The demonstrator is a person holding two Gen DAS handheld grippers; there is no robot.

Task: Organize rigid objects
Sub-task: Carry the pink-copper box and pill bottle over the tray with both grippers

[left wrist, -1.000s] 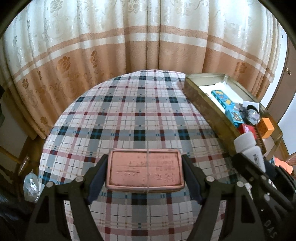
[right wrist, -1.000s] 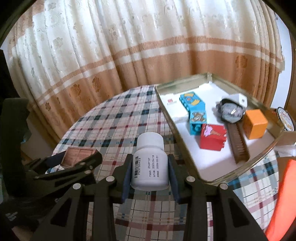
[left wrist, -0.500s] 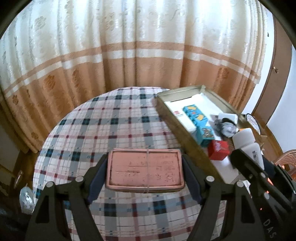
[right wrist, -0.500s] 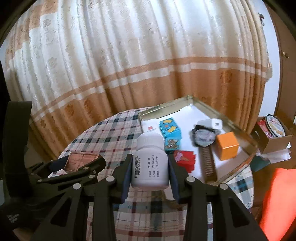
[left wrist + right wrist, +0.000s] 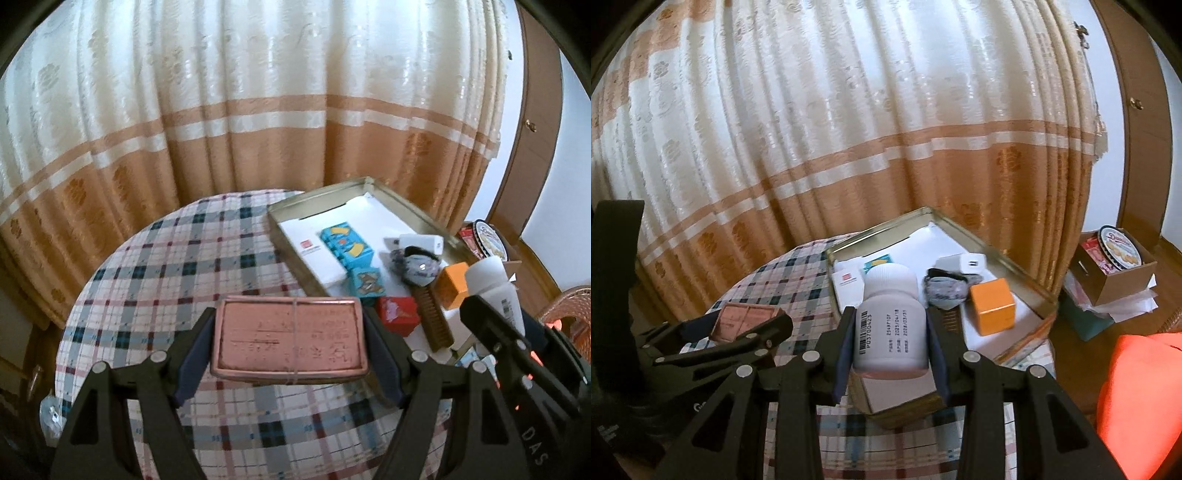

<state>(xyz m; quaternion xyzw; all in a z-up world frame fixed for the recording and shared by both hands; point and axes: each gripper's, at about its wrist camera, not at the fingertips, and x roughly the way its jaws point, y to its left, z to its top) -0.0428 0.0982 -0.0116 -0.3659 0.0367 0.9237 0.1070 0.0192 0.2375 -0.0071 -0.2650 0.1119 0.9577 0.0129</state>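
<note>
My left gripper (image 5: 290, 341) is shut on a flat pink tin (image 5: 289, 339), held above the plaid table (image 5: 177, 266) just left of the metal tray (image 5: 295, 254). My right gripper (image 5: 889, 332) is shut on a white pill bottle (image 5: 891, 325), held above the near end of the tray (image 5: 1015, 269). The tray holds blue boxes (image 5: 346, 246), a red box (image 5: 397, 315), an orange cube (image 5: 993, 311), a brown comb (image 5: 436, 317), a white charger (image 5: 964, 264) and a grey pouch (image 5: 945, 290). The pink tin also shows in the right wrist view (image 5: 746, 321).
A cream and orange curtain (image 5: 258, 110) hangs close behind the round table. A cardboard box with a cookie tin (image 5: 1119, 254) stands on the floor to the right. An orange-red cushion (image 5: 1145, 398) lies at the right edge.
Both grippers rose and shifted right toward the tray, still holding their objects. The bottle now hangs over the tray's near end; the tin sits beside the tray's left wall.
</note>
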